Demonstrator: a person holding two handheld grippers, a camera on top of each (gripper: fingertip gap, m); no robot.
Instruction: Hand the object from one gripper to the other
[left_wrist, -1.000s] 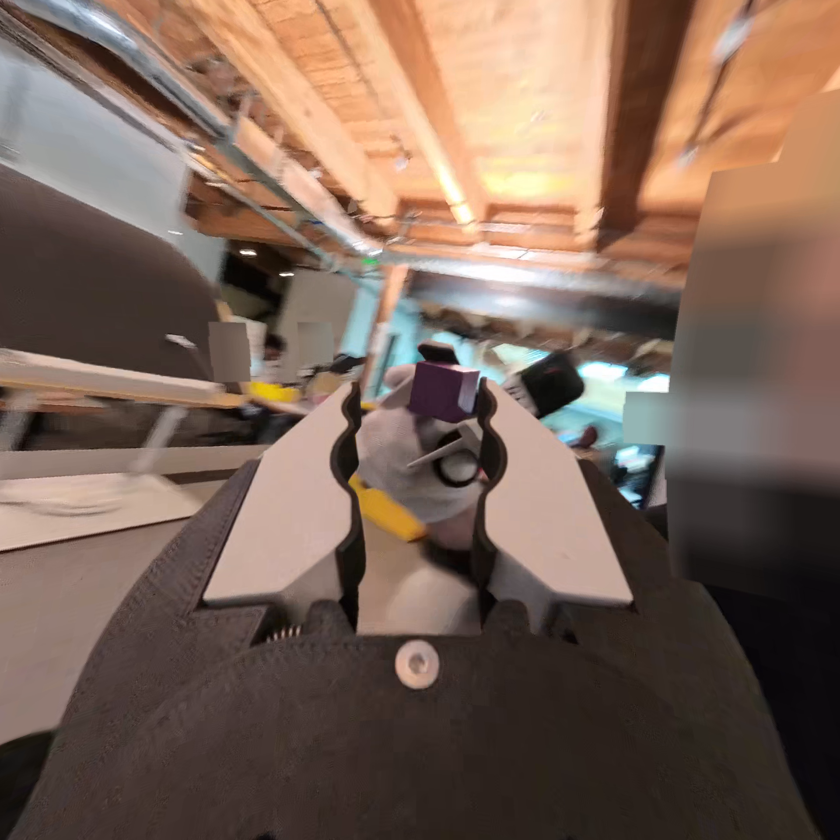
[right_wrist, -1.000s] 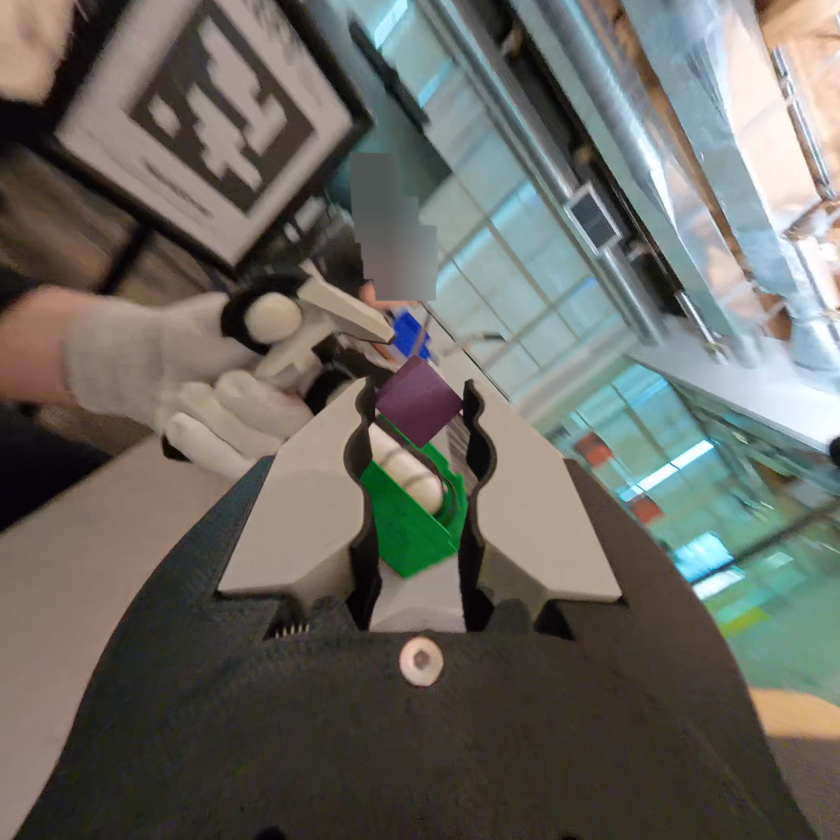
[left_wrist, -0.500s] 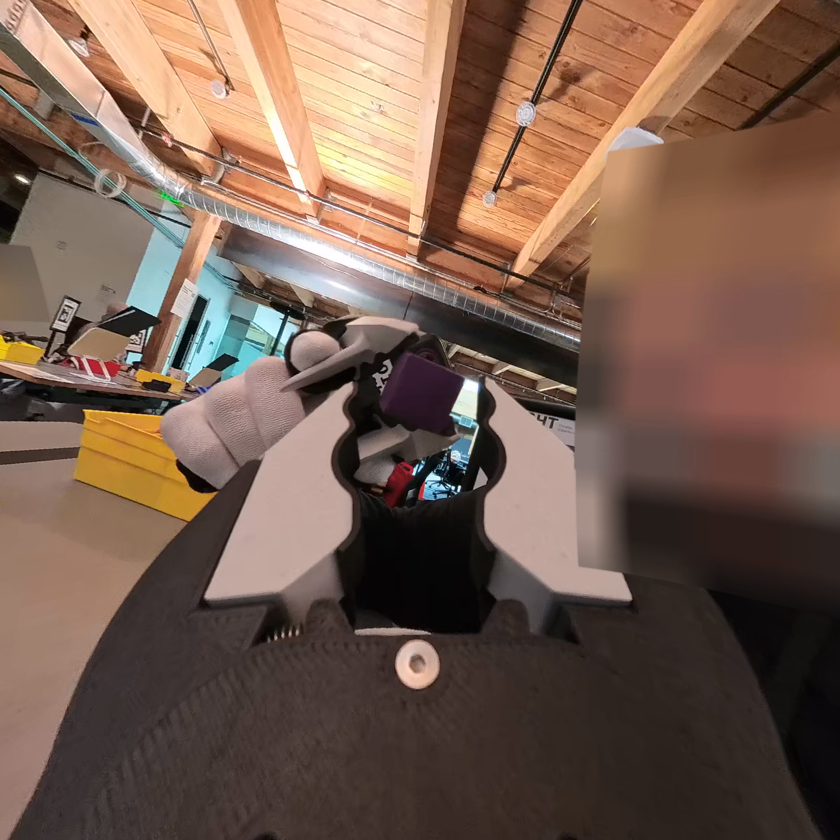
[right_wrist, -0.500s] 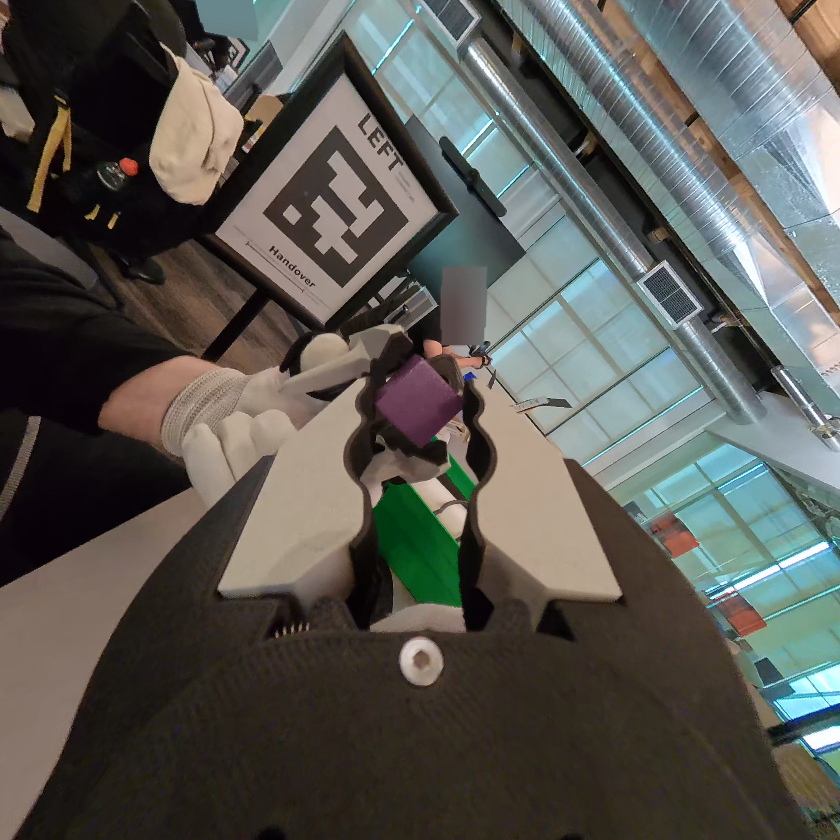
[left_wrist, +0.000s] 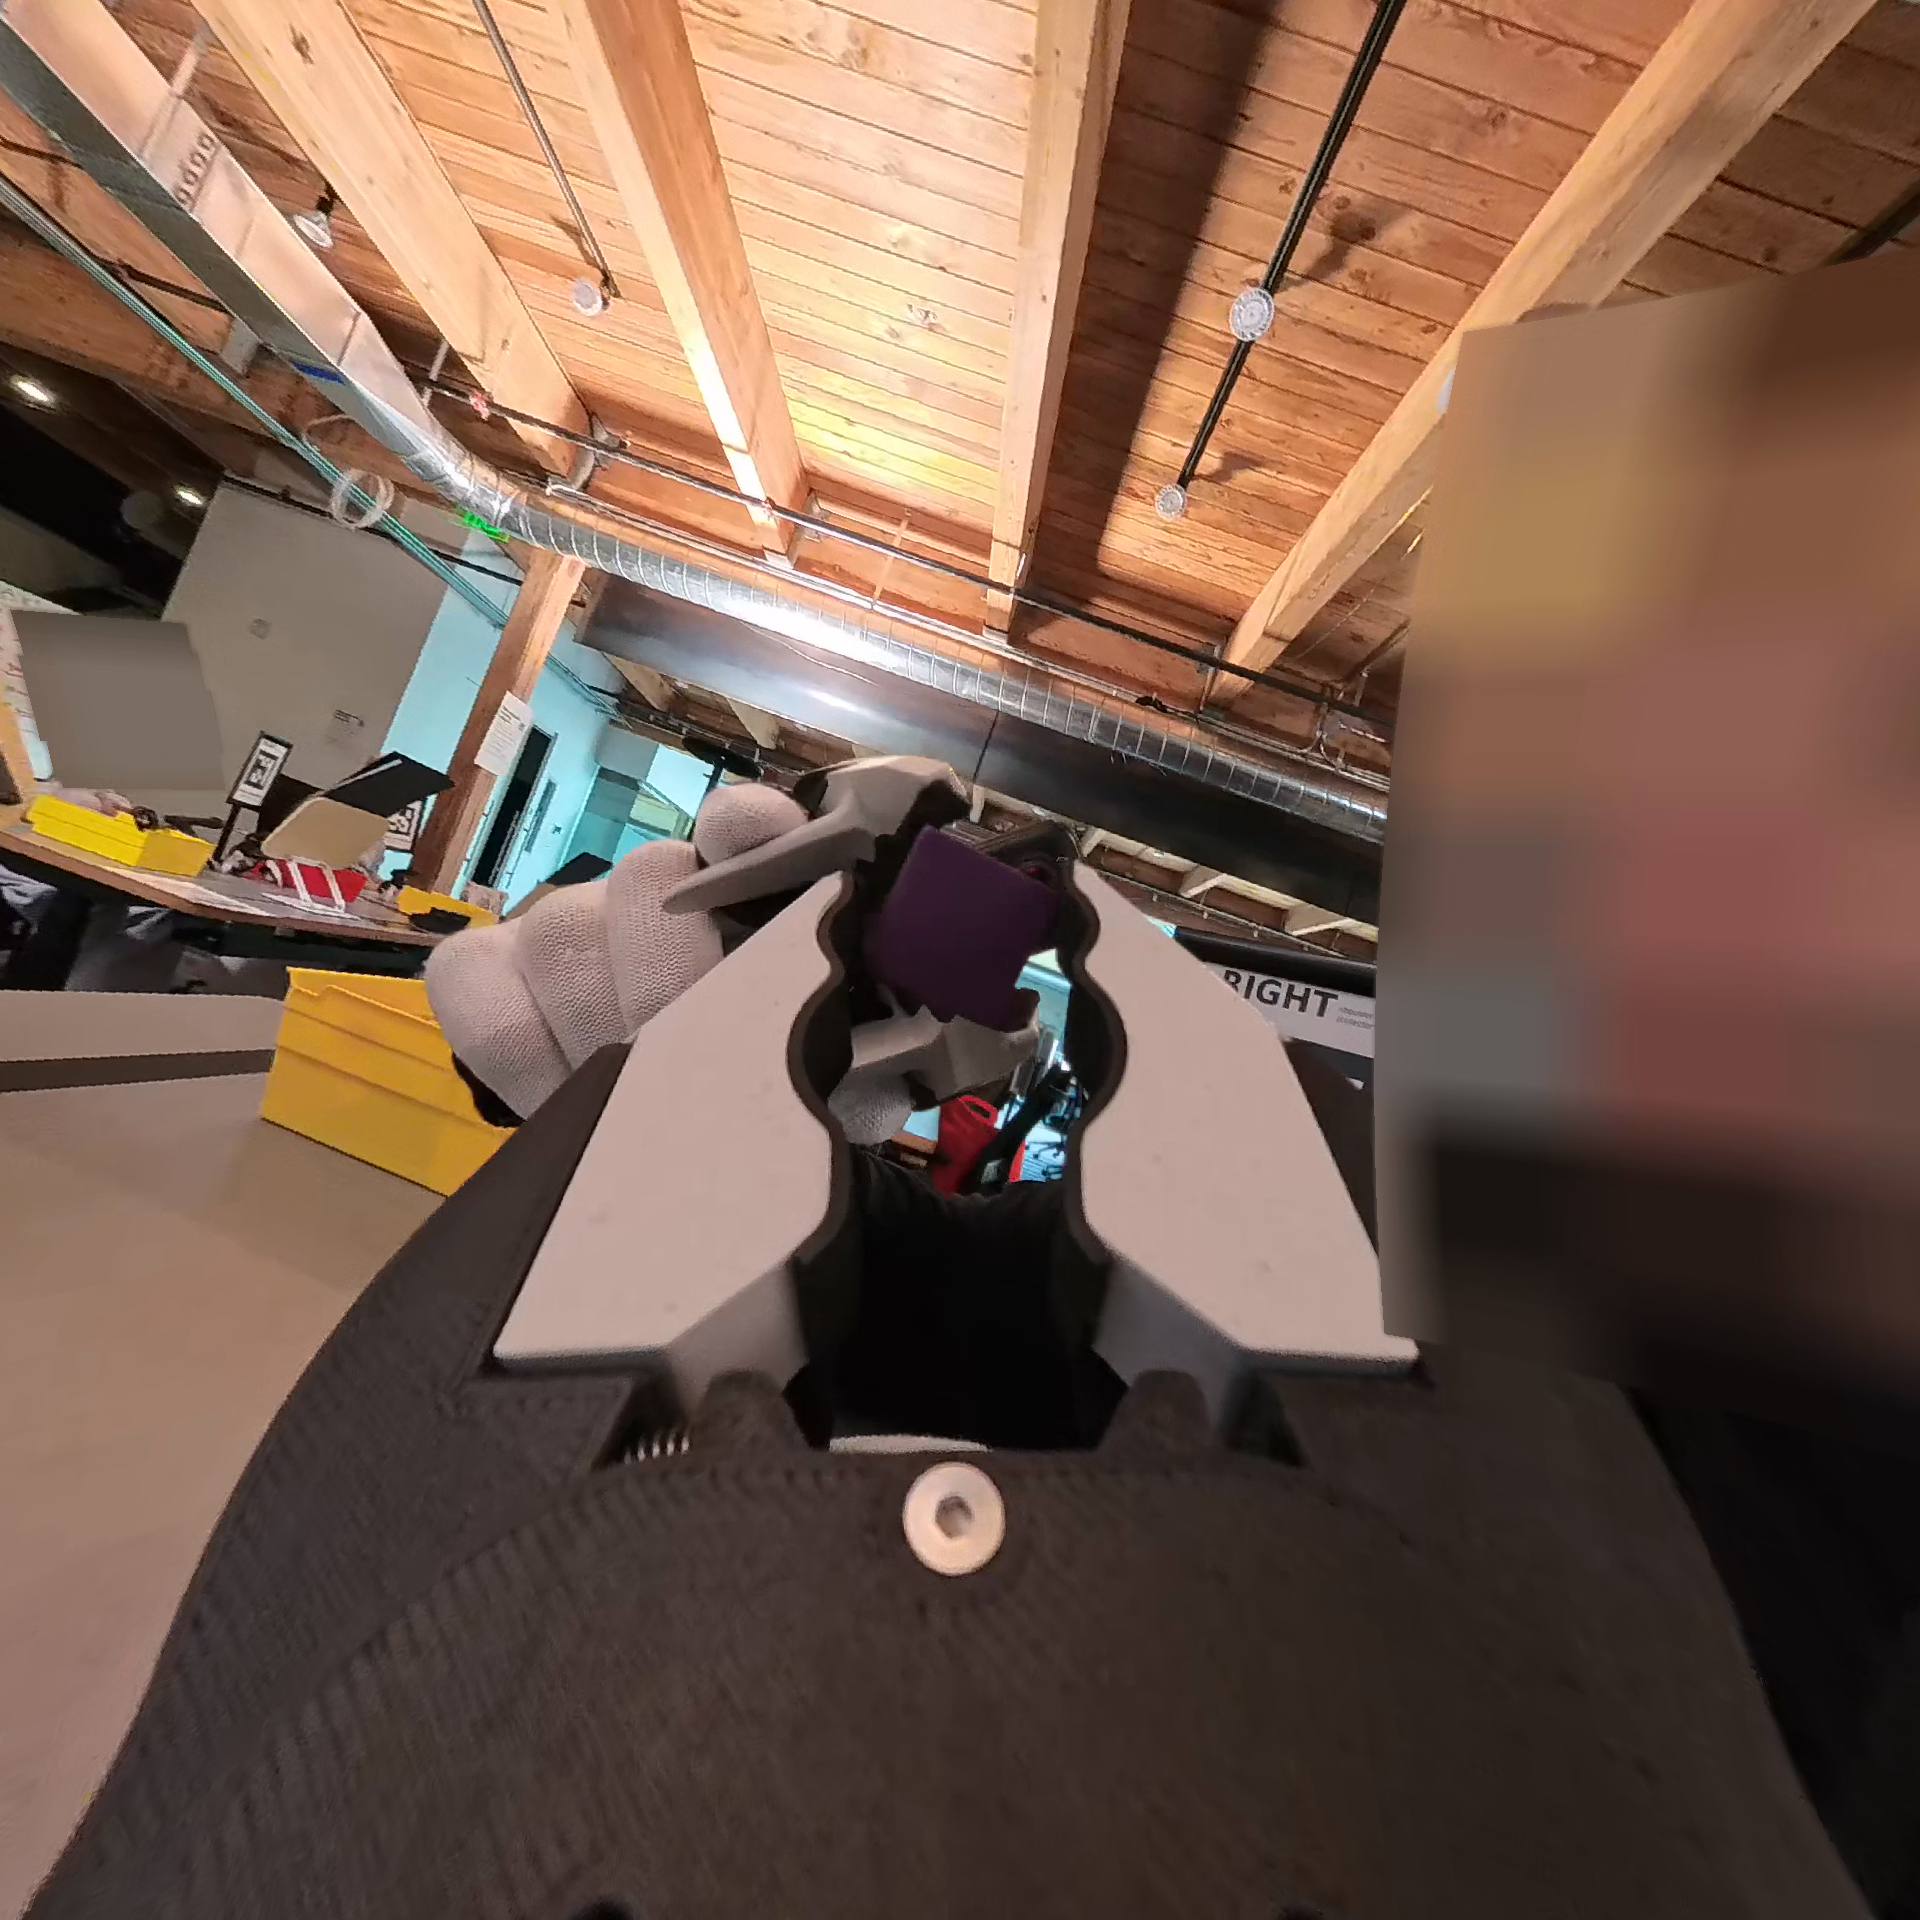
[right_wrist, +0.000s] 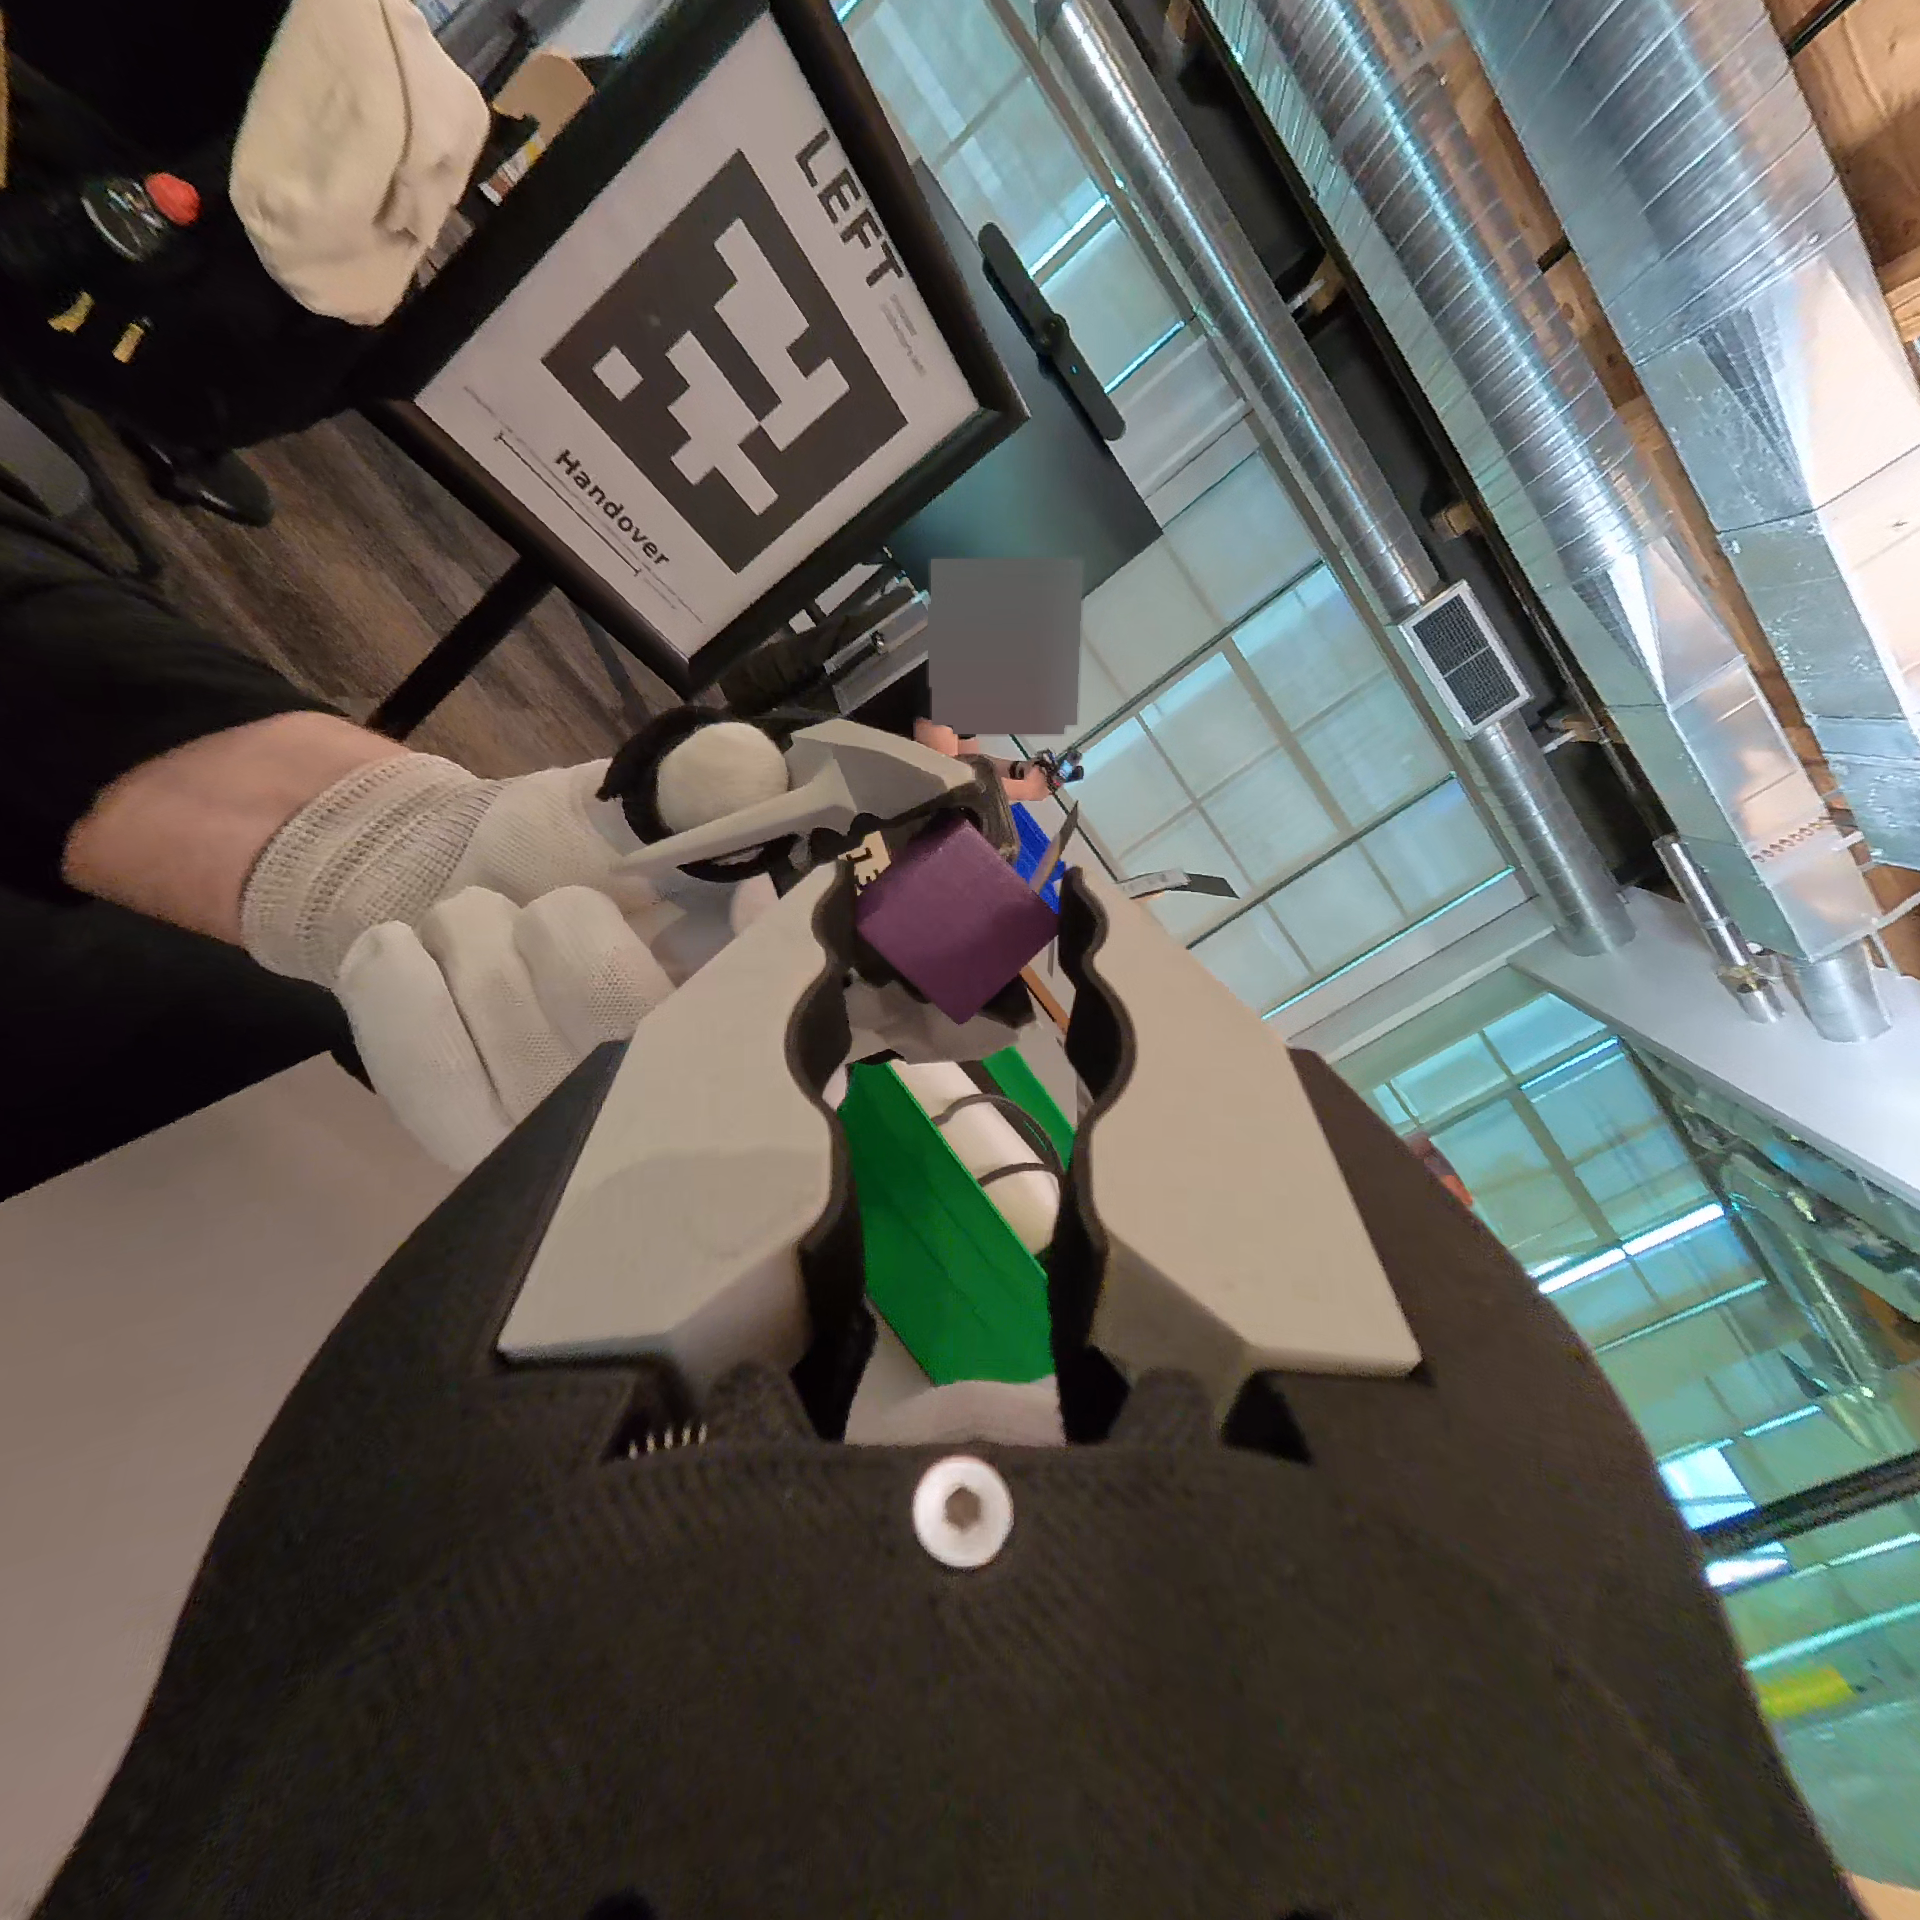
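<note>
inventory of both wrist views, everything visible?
purple cube: 1, purple, between both grippers' fingertips
yellow bin: 1, yellow, on the table, left in the left wrist view
table: 1, grey, below the grippers
marker board: 1, black and white, black frame, upper left in the right wrist view
green part: 1, green, seen through the right gripper's gap
duct: 1, silver, overhead
gloved hands: 2, white; right hand, left hand
left gripper: grey fingers, black body; grip unclear
right gripper: same; grip unclear
</note>
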